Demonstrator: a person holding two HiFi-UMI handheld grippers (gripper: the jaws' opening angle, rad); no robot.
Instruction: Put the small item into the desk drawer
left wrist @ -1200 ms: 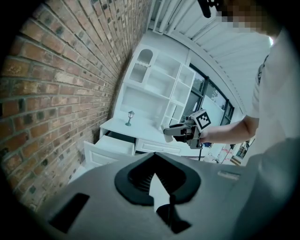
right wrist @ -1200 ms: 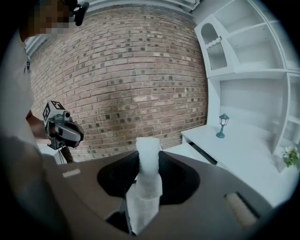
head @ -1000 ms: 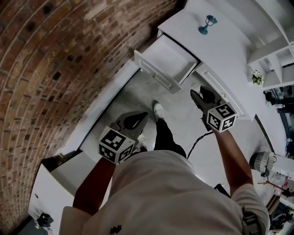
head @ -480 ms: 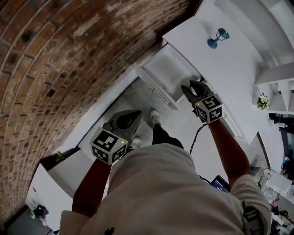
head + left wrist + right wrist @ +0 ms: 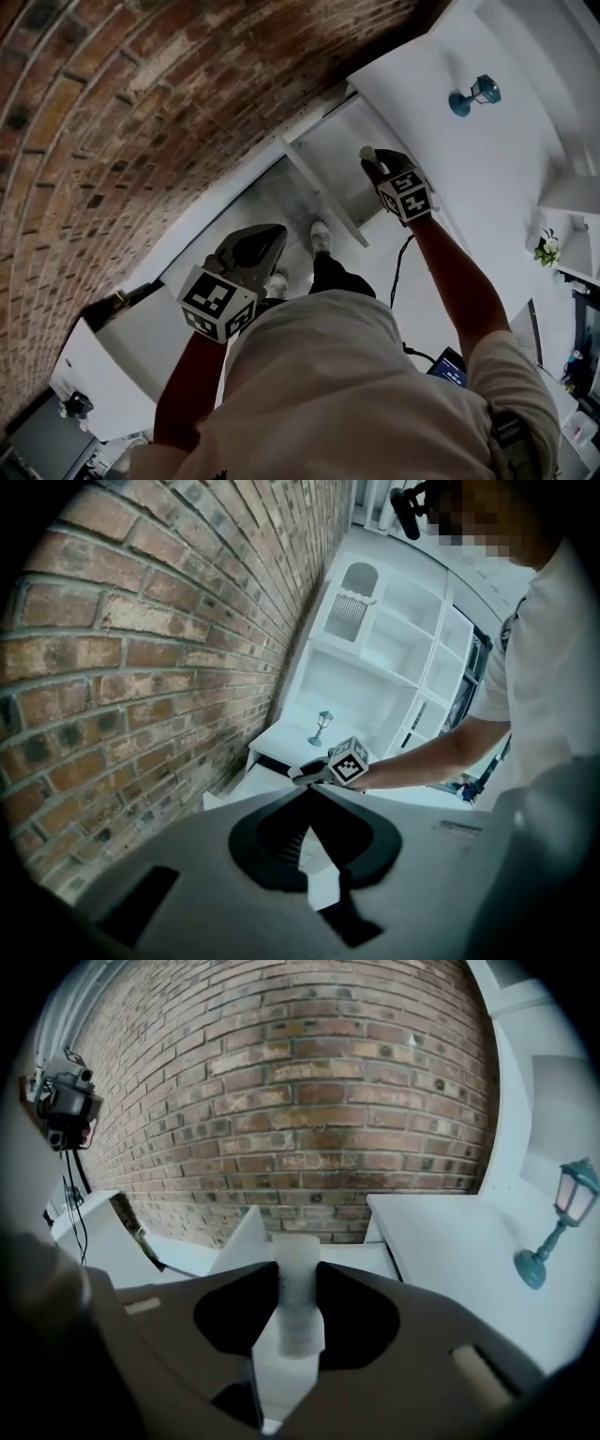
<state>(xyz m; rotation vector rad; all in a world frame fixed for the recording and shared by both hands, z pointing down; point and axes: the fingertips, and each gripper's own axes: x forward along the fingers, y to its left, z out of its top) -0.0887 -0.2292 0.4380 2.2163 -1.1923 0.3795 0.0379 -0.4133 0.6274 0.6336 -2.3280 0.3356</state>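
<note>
Looking from largest to smallest, I am seeing the brick wall [image 5: 141, 112] rising beyond the drawer, and the white desk [image 5: 450, 150] carrying that drawer [image 5: 342, 136], which is standing pulled open under the desk top. The left gripper [image 5: 278, 231] is hanging well back from the drawer, over the floor, its jaws resting together with nothing between them. The right gripper [image 5: 298, 1267] is hovering at the drawer's open mouth, clearly the nearer of the two, and its jaws are clamping the small item [image 5: 298, 1302], a pale cylinder. The item's long axis is running along the jaws, with its free end poking out past the tips toward the drawer. In the right gripper view the drawer's cavity is lying straight ahead of the item and a little below it. I am judging that the coming move is a short push forward and down over the drawer's front edge, then a release.
</note>
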